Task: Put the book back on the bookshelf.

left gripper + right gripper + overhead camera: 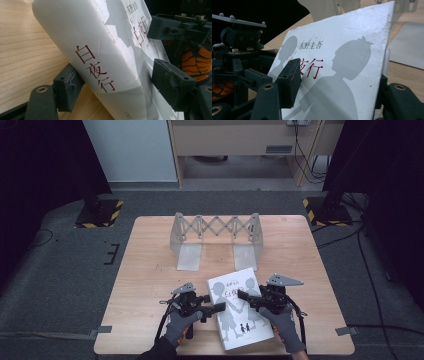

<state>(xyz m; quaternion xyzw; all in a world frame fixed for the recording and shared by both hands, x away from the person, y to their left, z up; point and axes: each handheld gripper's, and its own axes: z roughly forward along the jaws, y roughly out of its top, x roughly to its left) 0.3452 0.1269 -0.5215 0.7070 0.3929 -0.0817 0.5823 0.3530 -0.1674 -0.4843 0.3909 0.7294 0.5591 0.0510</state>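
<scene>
Dark curtains and grey carpet frame your pale wooden tabletop (pixel 150 270), where a white book (pixel 240 312) sits at the near edge, right of centre, with an expandable metal book rack (pixel 217 237) standing empty, well apart at the far side. Your left tongs (pixel 218 308) meet the book's left side: in the left gripper view the thick spine lies between the jaws, the lower one under the book and the upper one on the front cover, so they look clamped on it, with the spine side tilted up off the wood. Your right tongs (pixel 243 295) reach over the cover from the right; in the right gripper view one jaw lies against the cover beside the red title while the other stands at the book's far edge, and I cannot tell whether they truly press, so treat them as parted around the book. Judging by this, the work is early: the book is grasped and partly raised at most, and what seems left is carrying it to the far side and standing it between the rack's end plates, if that is where it goes. As for writing, the spine reads 白夜行 in red, the cover carries 东野圭吾 in small dark characters above the red title, partly hidden behind a jaw, over grey silhouettes of figures holding hands
</scene>
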